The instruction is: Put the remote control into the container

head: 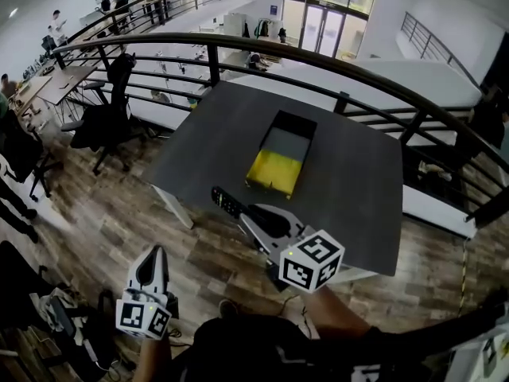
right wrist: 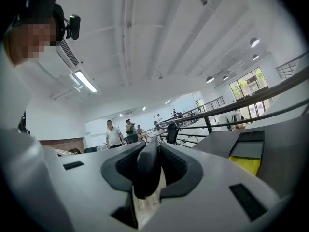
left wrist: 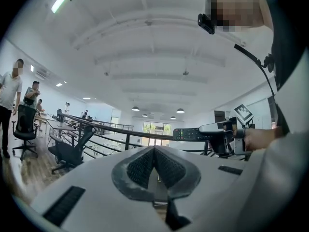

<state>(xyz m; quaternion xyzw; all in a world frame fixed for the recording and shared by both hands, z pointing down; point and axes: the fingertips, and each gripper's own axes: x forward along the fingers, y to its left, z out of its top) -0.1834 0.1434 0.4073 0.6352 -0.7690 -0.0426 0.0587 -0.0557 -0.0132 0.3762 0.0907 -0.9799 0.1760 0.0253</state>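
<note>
A black remote control (head: 227, 201) sticks out to the upper left from my right gripper (head: 246, 213), which is shut on it at the table's near edge. In the right gripper view the remote (right wrist: 147, 170) shows end-on, pinched between the pads. The container (head: 280, 159), a black oblong box with a yellow and grey inside, lies on the dark table beyond the remote; the same container (right wrist: 248, 156) appears at the right of that view. My left gripper (head: 155, 255) hangs low at the left over the floor, shut and holding nothing (left wrist: 154, 151). It looks across at the held remote (left wrist: 193, 134).
The dark grey table (head: 358, 181) stands against a black railing (head: 334, 66) at a balcony edge. Wooden floor (head: 119, 213) lies left of the table, with a black office chair (head: 107, 118) and desks farther left. People stand far off.
</note>
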